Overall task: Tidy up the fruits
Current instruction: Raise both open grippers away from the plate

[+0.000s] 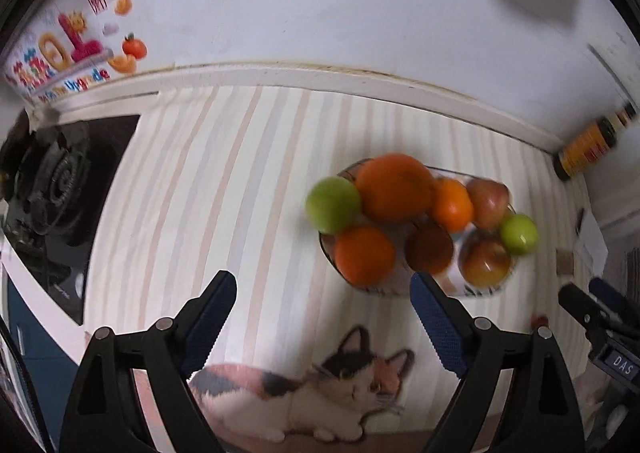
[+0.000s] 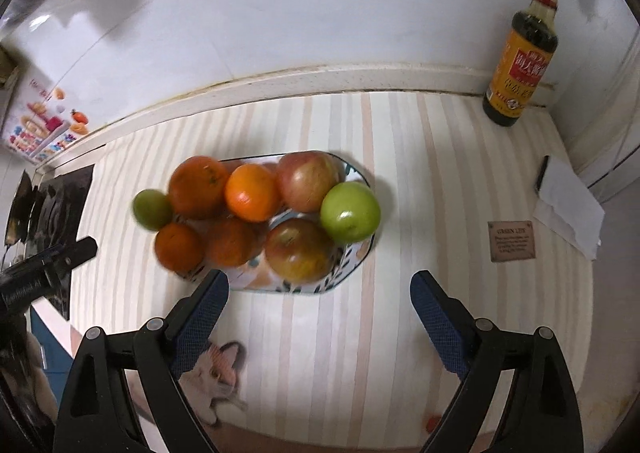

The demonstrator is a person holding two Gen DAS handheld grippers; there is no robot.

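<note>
Black jaws with blue pads frame the left wrist view, where the left gripper (image 1: pixel 322 307) stands spread wide with nothing between its fingers, above a striped mat (image 1: pixel 192 189) printed with a calico cat (image 1: pixel 320 389) that lies directly under the jaws. Ahead and to the right of this gripper sits the patterned plate (image 1: pixel 328 253), heaped with fruit: a large orange (image 1: pixel 394 187) at the far side, a green apple (image 1: pixel 333 205) to its left, a second orange (image 1: pixel 365 255) nearest the gripper, and red apples (image 1: pixel 486 261) and a smaller green apple (image 1: pixel 519 233) toward the right. A gas burner (image 1: pixel 60 185) lies off to the far left (blurred). At the right edge, the tip of the right gripper (image 1: pixel 576 303) enters the picture.

From the right wrist view, the right gripper (image 2: pixel 320 303) is likewise released and empty. The plate (image 2: pixel 352 265) rests ahead and to its left, its near rim just beyond the left finger; a green apple (image 2: pixel 350 211) and a red apple (image 2: pixel 299 251) lie closest. A dark sauce bottle (image 2: pixel 520 57) stands upright far ahead to the right, against the white wall. Folded white paper (image 2: pixel 568 205) and a small brown card (image 2: pixel 512 241) lie to the right.
</note>
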